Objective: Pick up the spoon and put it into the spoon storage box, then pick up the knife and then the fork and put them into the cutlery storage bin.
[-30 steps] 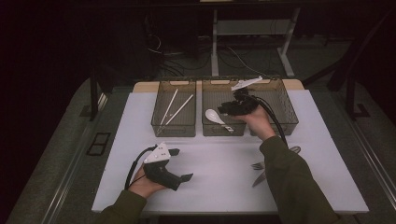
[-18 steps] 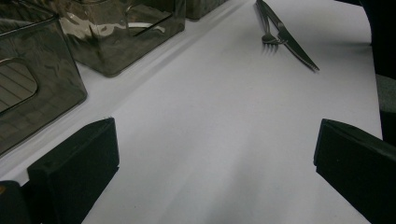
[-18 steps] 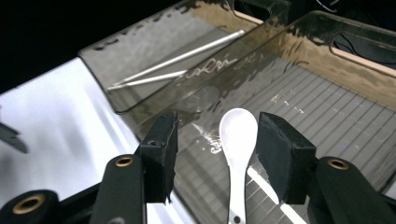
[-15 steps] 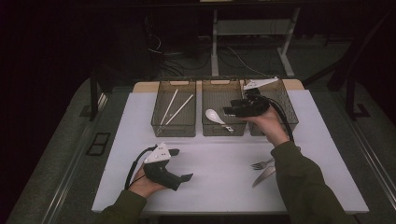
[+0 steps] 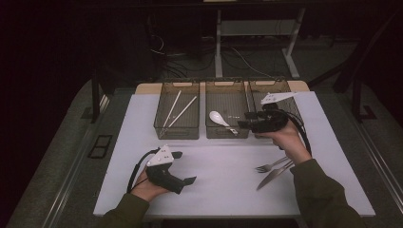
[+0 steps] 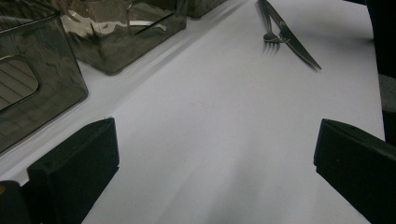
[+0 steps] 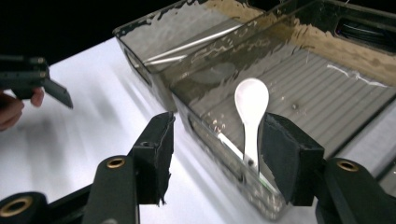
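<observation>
A white spoon (image 5: 217, 117) (image 7: 252, 100) lies in the middle clear bin (image 5: 226, 136) (image 7: 215, 135), bowl toward the far side. My right gripper (image 5: 244, 121) (image 7: 219, 158) hovers at that bin's right front corner and points left at it. Its jaws have just been opening, and nothing is between them. My left gripper (image 5: 185, 167) (image 6: 215, 163) rests open and empty on the white mat (image 5: 228, 190). A fork (image 5: 270, 166) (image 6: 269, 33) and a knife (image 5: 273, 175) (image 6: 296, 42) lie together on the mat at the right.
The left bin (image 5: 177, 134) holds two pale chopsticks (image 5: 179, 110). A third bin (image 5: 266, 81) stands behind my right gripper. In the right gripper view, the other hand's gripper (image 7: 32, 77) shows at the far left. Dark floor surrounds the table.
My right gripper has drawn back to the right from the middle bin, uncovering the fork and knife. The spoon stays in the bin. The left hand has not moved.
</observation>
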A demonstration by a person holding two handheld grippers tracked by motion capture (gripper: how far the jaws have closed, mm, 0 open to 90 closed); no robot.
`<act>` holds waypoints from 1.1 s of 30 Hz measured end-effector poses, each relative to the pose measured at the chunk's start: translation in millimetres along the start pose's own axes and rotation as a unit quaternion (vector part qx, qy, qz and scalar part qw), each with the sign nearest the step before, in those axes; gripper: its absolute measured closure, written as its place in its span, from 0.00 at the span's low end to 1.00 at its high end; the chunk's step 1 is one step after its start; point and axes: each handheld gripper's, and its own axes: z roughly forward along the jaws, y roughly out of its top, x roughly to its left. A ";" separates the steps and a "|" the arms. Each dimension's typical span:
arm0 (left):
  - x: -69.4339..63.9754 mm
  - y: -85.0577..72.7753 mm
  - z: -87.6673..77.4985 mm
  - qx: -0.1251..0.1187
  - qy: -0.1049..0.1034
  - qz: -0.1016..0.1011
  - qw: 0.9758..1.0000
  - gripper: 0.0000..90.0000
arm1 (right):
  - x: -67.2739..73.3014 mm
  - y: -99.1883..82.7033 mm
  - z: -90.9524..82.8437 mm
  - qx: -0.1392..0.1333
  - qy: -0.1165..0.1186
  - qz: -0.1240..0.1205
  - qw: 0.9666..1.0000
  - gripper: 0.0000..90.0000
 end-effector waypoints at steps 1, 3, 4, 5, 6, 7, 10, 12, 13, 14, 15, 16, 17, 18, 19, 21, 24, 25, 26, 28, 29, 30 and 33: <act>0.0 0.0 0.1 0.001 0.000 0.000 1.000 0.00 | 0.3 -3.2 -1.4 0.001 0.000 0.000 1.000 0.49; -0.1 0.0 0.2 0.001 0.000 -0.001 1.000 0.00 | 1.2 -9.4 -4.3 0.003 0.001 0.002 1.000 0.50; -0.1 -0.1 0.2 0.001 0.000 -0.001 1.000 0.00 | 1.6 -12.4 -5.4 0.004 0.001 0.001 1.000 0.50; 0.0 -0.1 0.2 0.001 0.000 -0.001 1.000 0.00 | 2.4 -15.4 -6.4 0.005 -0.002 0.000 1.000 0.51; 0.1 -0.2 0.1 0.002 0.000 -0.002 1.000 0.00 | 3.2 -18.6 -7.6 0.007 -0.004 -0.002 1.000 0.51; 0.5 -0.2 -0.1 0.004 0.000 -0.002 1.000 0.00 | 3.6 -21.9 -9.0 0.005 -0.004 -0.002 1.000 0.52; 0.2 -0.3 0.6 0.003 0.000 -0.003 1.000 0.00 | 4.9 -31.1 -13.9 0.002 -0.006 -0.001 1.000 0.54; -0.3 -0.3 0.5 0.003 0.000 -0.001 1.000 0.00 | 5.9 -35.9 -18.1 0.001 -0.007 0.000 1.000 0.56; -0.5 -0.1 0.0 0.004 0.000 0.000 1.000 0.00 | 6.7 -38.4 -20.5 0.000 -0.006 0.001 1.000 0.57; -0.5 0.0 -0.3 0.003 0.000 0.000 1.000 0.00 | 7.8 -41.0 -22.7 -0.001 -0.005 0.002 1.000 0.59; -0.4 -0.1 -0.1 0.001 0.000 0.000 1.000 0.00 | 8.6 -43.7 -24.6 0.000 -0.005 0.002 1.000 0.60; -0.3 -0.2 0.0 0.002 0.001 0.000 1.000 0.00 | 9.3 -46.3 -26.7 0.002 -0.005 0.000 1.000 0.62; -0.3 -0.3 0.0 0.002 0.001 0.001 1.000 0.00 | 10.2 -48.8 -28.7 0.003 -0.007 0.000 1.000 0.63; -0.4 -0.1 -0.3 0.004 0.001 0.001 1.000 0.00 | 10.7 -51.1 -31.0 0.005 -0.008 -0.002 1.000 0.65; -0.6 0.0 -0.3 0.004 0.000 0.001 1.000 0.00 | 11.3 -53.4 -33.3 0.006 -0.011 0.001 1.000 0.66; -0.8 0.1 -0.2 0.004 0.001 0.001 1.000 0.00 | 12.0 -58.4 -38.2 0.006 -0.012 0.001 1.000 0.69; -0.9 0.2 -0.6 0.006 0.001 0.002 1.000 0.00 | 13.9 -66.0 -46.1 0.006 -0.013 0.005 1.000 0.71; -1.2 0.3 -0.6 0.006 0.001 0.002 1.000 0.00 | 14.5 -68.6 -48.7 0.005 -0.013 0.005 1.000 0.72; -1.4 0.3 -0.4 0.005 0.001 0.003 1.000 0.00 | 15.2 -70.9 -51.2 0.004 -0.013 0.005 1.000 0.72; -1.6 0.3 -0.4 0.005 0.002 0.004 1.000 0.00 | 17.0 -75.5 -56.6 0.004 -0.011 0.005 1.000 0.74; -1.7 0.5 -0.7 0.005 0.003 0.005 1.000 0.00 | 17.7 -77.8 -59.1 0.002 -0.011 0.006 1.000 0.74; -1.5 0.8 -1.0 0.003 0.003 0.007 1.000 0.00 | 18.5 -80.3 -61.4 0.002 -0.009 0.008 1.000 0.75; -1.9 1.0 -1.5 0.006 0.003 0.009 1.000 0.00 | 20.0 -88.3 -66.1 0.006 -0.006 0.008 1.000 0.76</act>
